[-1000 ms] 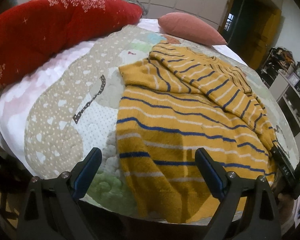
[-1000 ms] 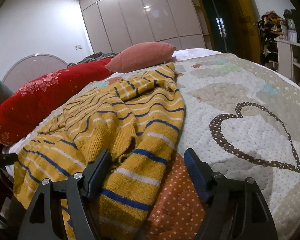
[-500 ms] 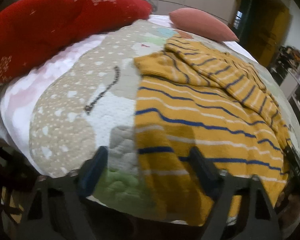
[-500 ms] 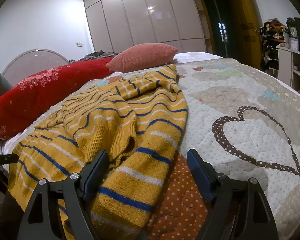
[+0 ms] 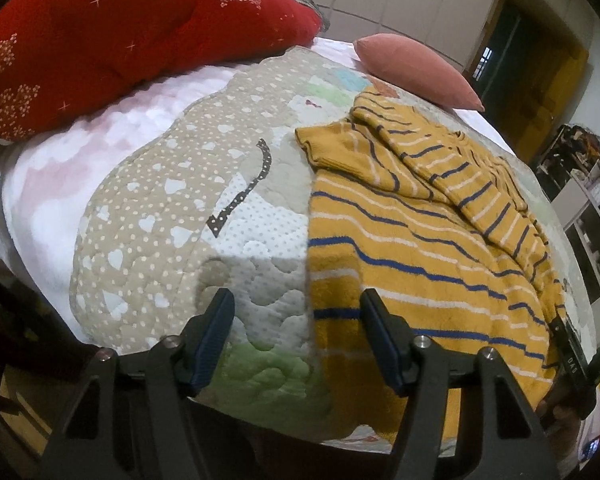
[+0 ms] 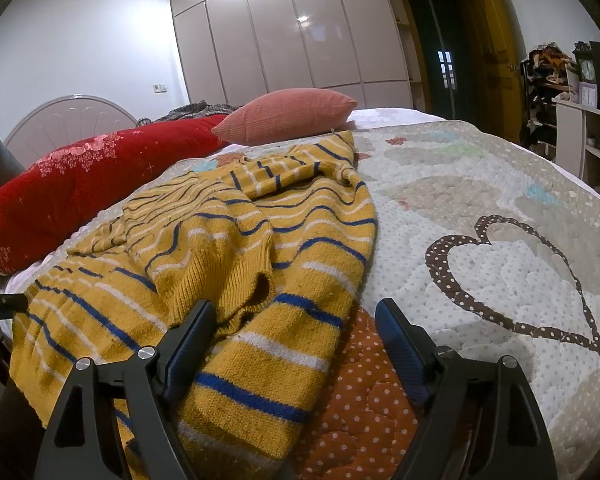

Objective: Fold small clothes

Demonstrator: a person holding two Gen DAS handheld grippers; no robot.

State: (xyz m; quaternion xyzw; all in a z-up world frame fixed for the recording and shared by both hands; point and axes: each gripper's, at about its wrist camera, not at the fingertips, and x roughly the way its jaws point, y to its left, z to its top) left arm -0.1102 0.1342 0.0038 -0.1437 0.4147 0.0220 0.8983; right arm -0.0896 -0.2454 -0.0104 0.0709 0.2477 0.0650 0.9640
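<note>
A mustard-yellow knit sweater (image 5: 420,240) with blue and white stripes lies spread on the quilted bed, its sleeves folded over the body. My left gripper (image 5: 298,328) is open and empty at the bed's near edge, its right finger over the sweater's left hem corner. My right gripper (image 6: 294,332) is open and empty, low over the sweater (image 6: 236,264); its left finger rests by a folded sleeve cuff, its right finger over the orange dotted quilt patch (image 6: 364,412).
A long red pillow (image 5: 120,36) and a pink cushion (image 5: 416,68) lie at the head of the bed; both show in the right wrist view, pillow (image 6: 92,176), cushion (image 6: 288,116). Shelves (image 6: 580,128) stand right. Quilt (image 6: 500,200) extends right of the sweater.
My left gripper has shifted left along the bed edge, so the sweater's hem now sits under its right finger. The right gripper has barely moved. The sweater lies as before.
</note>
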